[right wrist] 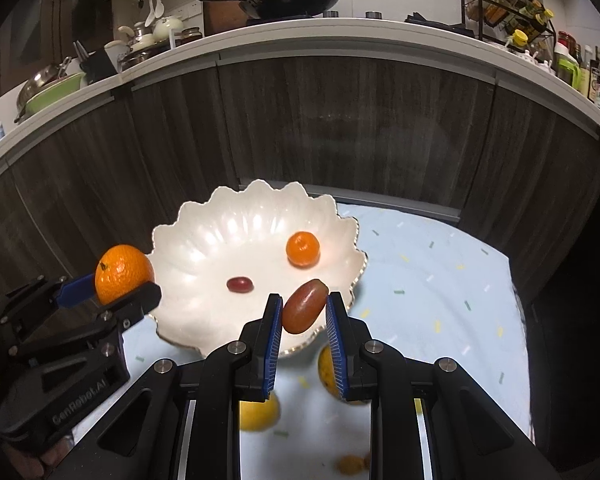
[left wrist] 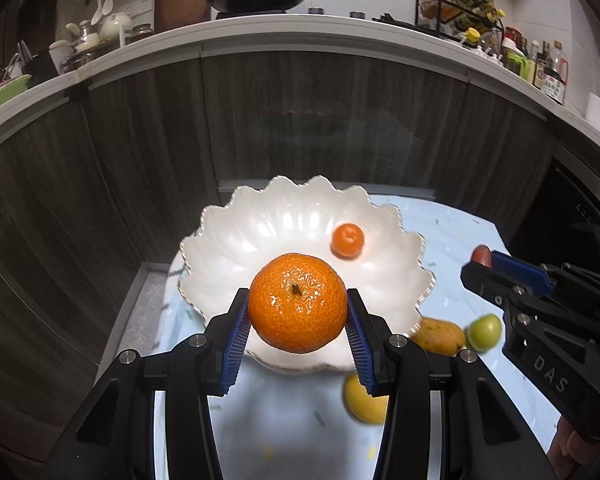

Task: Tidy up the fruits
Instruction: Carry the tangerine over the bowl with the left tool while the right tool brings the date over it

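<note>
My left gripper [left wrist: 297,300] is shut on a large orange [left wrist: 297,312], held just above the near rim of a white scalloped bowl [left wrist: 284,220]. My right gripper [right wrist: 305,300] is shut on a red-brown oblong fruit [right wrist: 304,308] over the bowl's [right wrist: 204,248] near right rim. Inside the bowl lie a small mandarin [right wrist: 303,249] and a dark red fruit [right wrist: 240,284]. In the left wrist view the orange hides the dark red fruit and the mandarin [left wrist: 348,240] shows. Each view shows the other gripper at its side: the right gripper [left wrist: 482,264] and the left gripper [right wrist: 120,286].
On the light blue cloth [right wrist: 440,280] near the bowl lie a yellow-orange fruit [left wrist: 438,336], a green fruit [left wrist: 485,331] and a yellow fruit [left wrist: 364,400]. Dark wooden cabinet fronts [right wrist: 340,128] rise behind the table, under a crowded kitchen counter.
</note>
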Motion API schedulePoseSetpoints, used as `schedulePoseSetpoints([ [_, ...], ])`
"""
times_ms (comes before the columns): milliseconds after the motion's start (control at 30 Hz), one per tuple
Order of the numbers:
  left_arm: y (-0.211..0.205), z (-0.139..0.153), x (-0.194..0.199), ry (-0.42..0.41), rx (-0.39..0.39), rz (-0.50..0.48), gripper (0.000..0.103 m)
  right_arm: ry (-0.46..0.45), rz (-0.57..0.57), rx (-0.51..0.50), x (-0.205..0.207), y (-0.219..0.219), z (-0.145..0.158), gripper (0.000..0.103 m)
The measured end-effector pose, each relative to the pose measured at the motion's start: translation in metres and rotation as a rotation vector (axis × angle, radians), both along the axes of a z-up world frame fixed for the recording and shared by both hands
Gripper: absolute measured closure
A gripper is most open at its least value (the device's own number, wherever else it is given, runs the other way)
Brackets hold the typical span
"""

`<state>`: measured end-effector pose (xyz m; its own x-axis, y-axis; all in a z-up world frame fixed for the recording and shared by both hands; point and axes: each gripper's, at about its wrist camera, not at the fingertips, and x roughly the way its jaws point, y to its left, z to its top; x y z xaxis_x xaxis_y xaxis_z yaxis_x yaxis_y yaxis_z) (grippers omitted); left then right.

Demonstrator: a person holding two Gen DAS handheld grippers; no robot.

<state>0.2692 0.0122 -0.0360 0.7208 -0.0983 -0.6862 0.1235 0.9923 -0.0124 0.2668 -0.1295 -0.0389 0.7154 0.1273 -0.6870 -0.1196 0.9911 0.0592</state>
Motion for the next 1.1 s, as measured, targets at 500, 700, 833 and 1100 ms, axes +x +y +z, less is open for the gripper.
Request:
schedulePoseSetpoints([
  [500, 0.018, -0.013, 0.039, 0.016, -0.004, 0.043, 0.058, 0.025, 0.014, 0.002, 0.034, 0.012, -0.015, 0.079],
  [700, 0.020, -0.023, 0.050, 0.033, -0.006, 0.047, 0.058, 0.044, 0.013, 0.002, 0.043, 0.014, -0.024, 0.079],
  [833, 0.020, -0.032, 0.054, 0.051, -0.008, 0.047, 0.058, 0.061, 0.012, 0.004, 0.047, 0.014, -0.031, 0.079],
  [1100, 0.021, -0.045, 0.060, 0.088, -0.014, 0.048, 0.057, 0.104, 0.015, 0.012, 0.052, 0.017, -0.046, 0.079],
])
